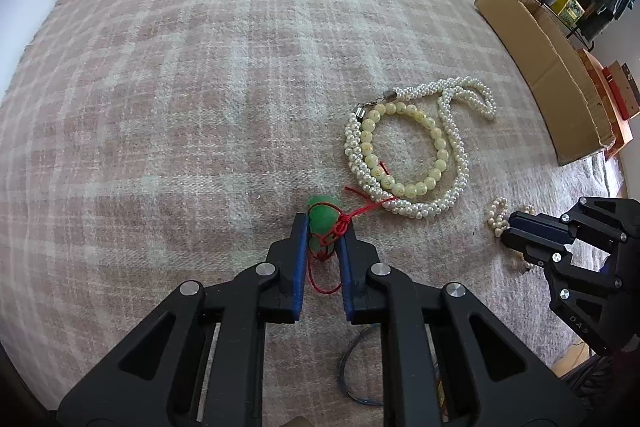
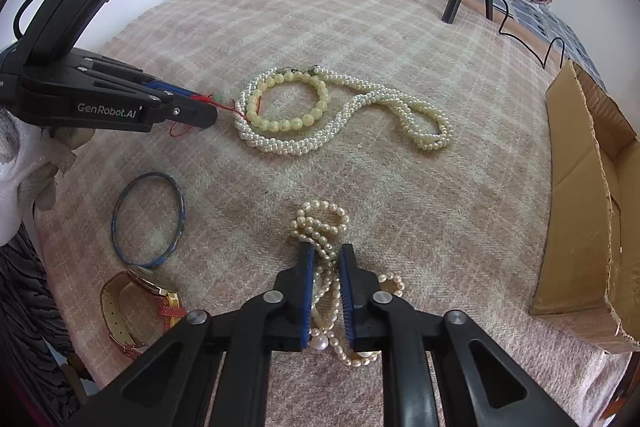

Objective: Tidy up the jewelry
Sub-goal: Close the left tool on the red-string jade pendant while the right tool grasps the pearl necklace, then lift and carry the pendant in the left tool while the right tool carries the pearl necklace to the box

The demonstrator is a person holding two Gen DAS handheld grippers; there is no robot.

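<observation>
Left wrist view, and the left gripper (image 1: 324, 235) is clenched on a green pendant (image 1: 322, 223), its blue pads pinching the stone from both sides while the red cord (image 1: 362, 209) trails toward the pile. That grip looks chosen to lift the pendant by its solid body, not the thin string. It sits low on the plaid blanket (image 1: 180, 87), just beside the twisted pearl rope (image 2: 360, 99) and the ring of yellowish beads (image 2: 288, 103) lying inside its loop.

Meanwhile the right gripper (image 2: 326, 259) straddles a heap of pinkish pearls (image 2: 320, 223), jaws narrowed around the strands (whether it truly bites, I cannot tell). The cardboard box (image 2: 580, 187) waits open at the right, probably the destination.
</observation>
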